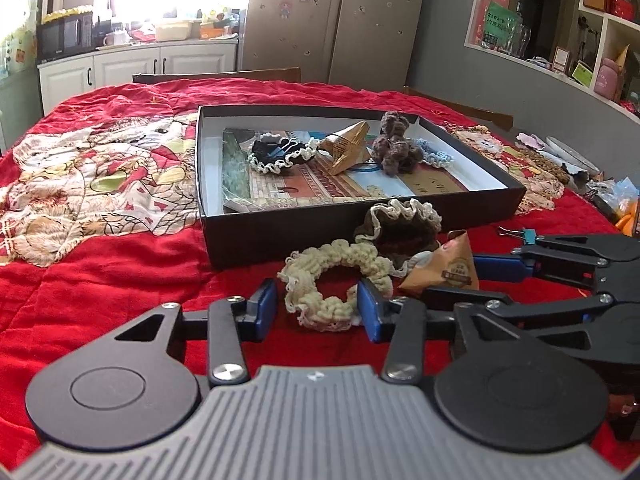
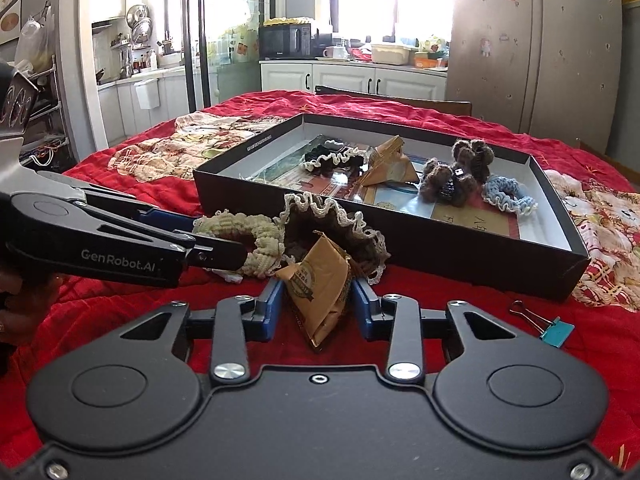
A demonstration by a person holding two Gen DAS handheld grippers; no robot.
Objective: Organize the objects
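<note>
On the red quilt in front of the black box (image 1: 280, 236) (image 2: 440, 248), a cream scrunchie (image 1: 320, 280) (image 2: 248, 236) lies between the blue pads of my left gripper (image 1: 318, 308) (image 2: 220, 236), which close against its sides. My right gripper (image 2: 318, 304) (image 1: 452, 278) is shut on a tan triangular packet (image 2: 316, 280) (image 1: 444, 268), tilted on the quilt. A brown scrunchie with cream trim (image 1: 404, 228) (image 2: 332, 220) rests behind both, against the box wall. The box holds a black scrunchie (image 1: 280, 152), another tan packet (image 1: 346, 146), a brown fuzzy scrunchie (image 1: 396, 140) and a light blue one (image 1: 436, 156).
A teal binder clip (image 2: 548, 326) (image 1: 520, 235) lies on the quilt right of the right gripper. Mixed clutter (image 1: 560, 160) sits along the table's right edge. Chair backs (image 1: 216, 76) stand behind the table. A hand (image 2: 24, 304) grips the left tool.
</note>
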